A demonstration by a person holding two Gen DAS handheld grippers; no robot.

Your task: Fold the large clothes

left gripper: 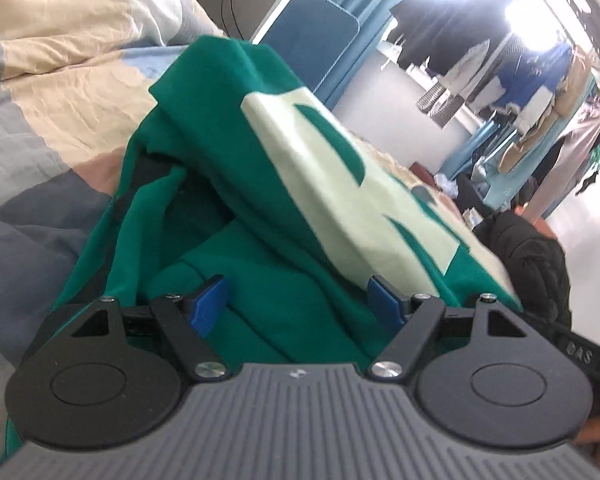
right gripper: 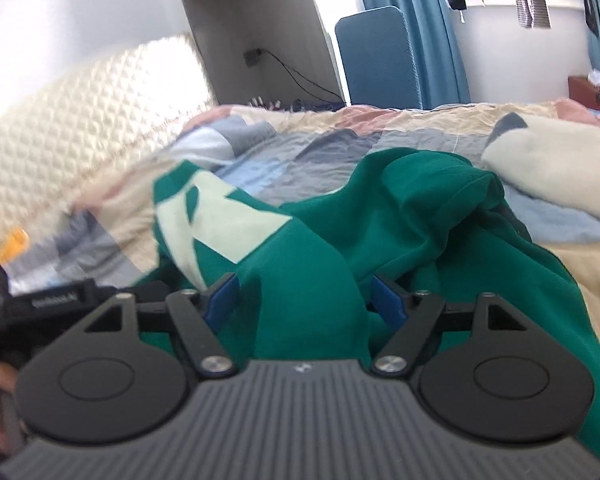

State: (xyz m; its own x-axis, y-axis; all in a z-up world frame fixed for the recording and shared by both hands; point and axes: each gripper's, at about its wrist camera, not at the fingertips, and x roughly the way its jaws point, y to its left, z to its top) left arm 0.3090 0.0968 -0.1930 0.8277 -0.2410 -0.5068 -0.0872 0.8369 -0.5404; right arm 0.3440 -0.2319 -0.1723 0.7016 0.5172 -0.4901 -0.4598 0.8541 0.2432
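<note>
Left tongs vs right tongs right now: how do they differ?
The left tongs stand open over loose folds of the green garment, nothing bunched between the pads. The right tongs are open too, but a thick hump of that garment rises between their pads. The left faces the pale print; the right faces the quilt. Both hover low over the bed.

The left gripper [left gripper: 296, 300] hangs with blue pads [left gripper: 208, 300] spread apart over a crumpled green sweatshirt [left gripper: 236, 184] with a pale print, lying on a patchwork quilt [left gripper: 60, 80]; clothes [left gripper: 520, 80] hang beyond.
</note>
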